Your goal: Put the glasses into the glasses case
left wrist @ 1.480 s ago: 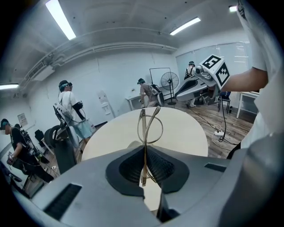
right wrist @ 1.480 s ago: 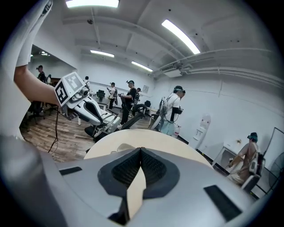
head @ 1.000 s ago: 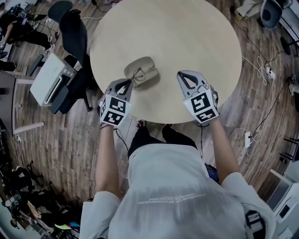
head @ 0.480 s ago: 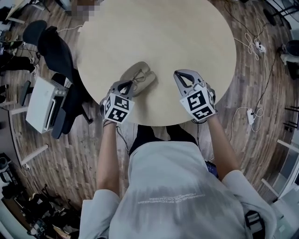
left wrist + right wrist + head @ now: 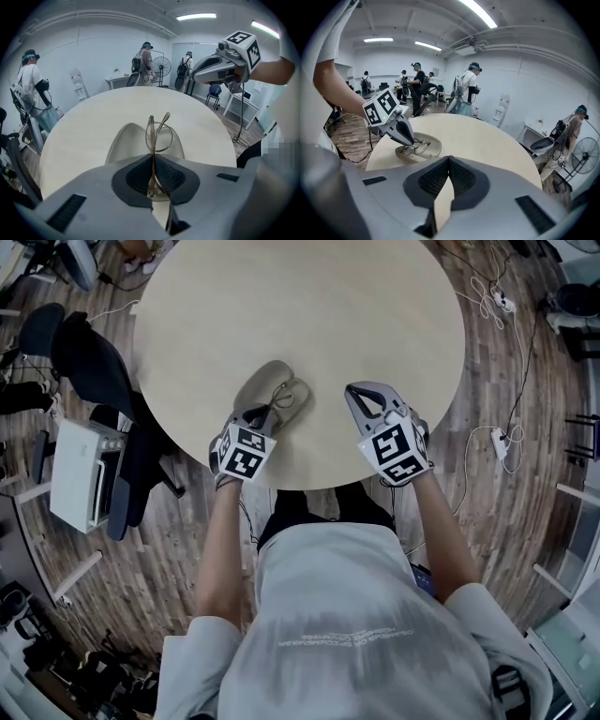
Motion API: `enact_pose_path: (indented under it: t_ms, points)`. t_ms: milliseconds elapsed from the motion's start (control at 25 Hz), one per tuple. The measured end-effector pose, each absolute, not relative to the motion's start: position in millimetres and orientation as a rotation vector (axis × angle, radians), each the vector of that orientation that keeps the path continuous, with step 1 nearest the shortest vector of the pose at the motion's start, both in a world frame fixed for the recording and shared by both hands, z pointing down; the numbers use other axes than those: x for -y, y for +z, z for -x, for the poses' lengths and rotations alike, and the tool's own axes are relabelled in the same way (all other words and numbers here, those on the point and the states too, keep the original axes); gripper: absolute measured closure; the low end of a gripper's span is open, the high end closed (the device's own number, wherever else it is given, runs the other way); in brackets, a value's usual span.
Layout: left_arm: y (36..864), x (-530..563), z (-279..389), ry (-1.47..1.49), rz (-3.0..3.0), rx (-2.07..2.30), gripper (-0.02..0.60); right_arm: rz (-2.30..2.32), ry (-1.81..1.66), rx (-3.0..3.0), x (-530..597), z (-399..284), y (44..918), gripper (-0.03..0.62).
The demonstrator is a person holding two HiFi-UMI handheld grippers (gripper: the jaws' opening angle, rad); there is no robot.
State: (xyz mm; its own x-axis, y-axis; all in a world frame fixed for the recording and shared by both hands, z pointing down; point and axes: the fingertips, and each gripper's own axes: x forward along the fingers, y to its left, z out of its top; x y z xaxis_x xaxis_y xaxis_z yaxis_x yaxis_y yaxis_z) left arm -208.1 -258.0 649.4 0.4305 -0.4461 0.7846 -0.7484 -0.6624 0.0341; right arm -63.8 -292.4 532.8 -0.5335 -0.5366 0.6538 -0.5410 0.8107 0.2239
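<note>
At the near edge of the tabletop (image 5: 309, 306) we hold the left gripper (image 5: 265, 414) clamped on the glasses (image 5: 152, 140). Its pads pinch the thin frame edge-on, and the lenses stand out beyond the jaws. To the right, the right gripper (image 5: 362, 393) hangs over that same edge, jaws pressed together on nothing, well apart from the work.

Just beyond the left gripper lies the open glasses case (image 5: 123, 143), near that edge and left of the middle. In the right gripper view the glasses sit low in the case's shell, so we judge the placing nearly done. What is left is to let go, draw the gripper clear and, if the task calls for it, fold the lid over.

Some things we cannot settle. The left gripper covers the contact, so we cannot tell whether the frame rests on the lining or hovers just above it. Which part of the frame the pads grip, and whether the temples are folded, is hard to make out. In the head view the glasses are only a small tangle of wire.
</note>
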Motion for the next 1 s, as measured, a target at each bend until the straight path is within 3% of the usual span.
enact_pose_path:
  t_ms: [1000]
  points:
    - [678.8, 252.3, 179.6, 1.242, -2.108, 1.011, 0.558, -0.798, 0.066, 2.238, 275.5, 40.0, 545.3, 0.591]
